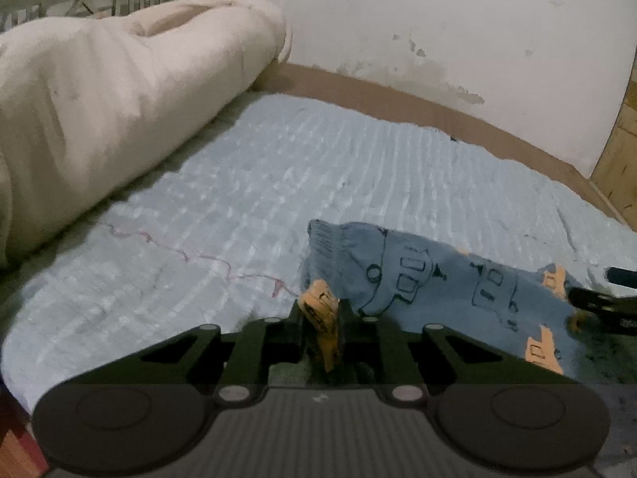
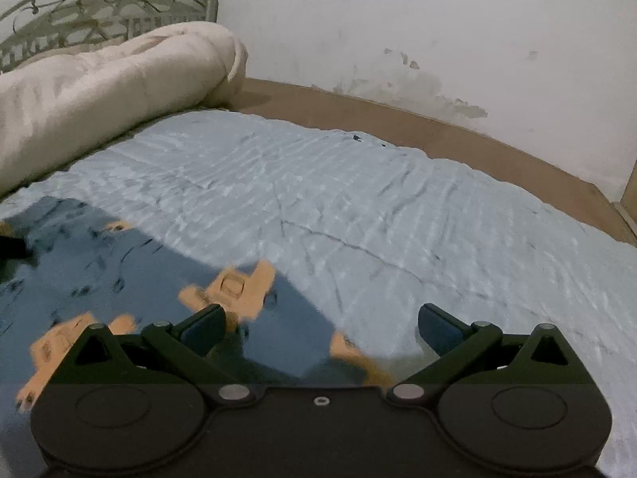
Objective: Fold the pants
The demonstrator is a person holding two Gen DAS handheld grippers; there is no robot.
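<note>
Your left gripper [image 1: 320, 314] had its fingers clamped on an orange-printed edge of the small blue knit pants [image 1: 418, 279], which lay limp on the pale blue bedsheet [image 1: 278, 179] toward 3 o'clock. Your right gripper [image 2: 320, 326] hovered with fingers apart over them. The fabric looked light and floppy, so the hem at 5 o'clock seemed the best hold.

open blue sheet [image 2: 358, 199] ahead; rolled blanket [image 2: 99, 91] and wall [image 2: 438, 20] hem it in.

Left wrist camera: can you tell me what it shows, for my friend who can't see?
The left hand-held gripper is shut on an orange-printed bit of small blue pants, which lie on a pale blue bedsheet. A rolled cream blanket lies at the left, a white wall behind.
</note>
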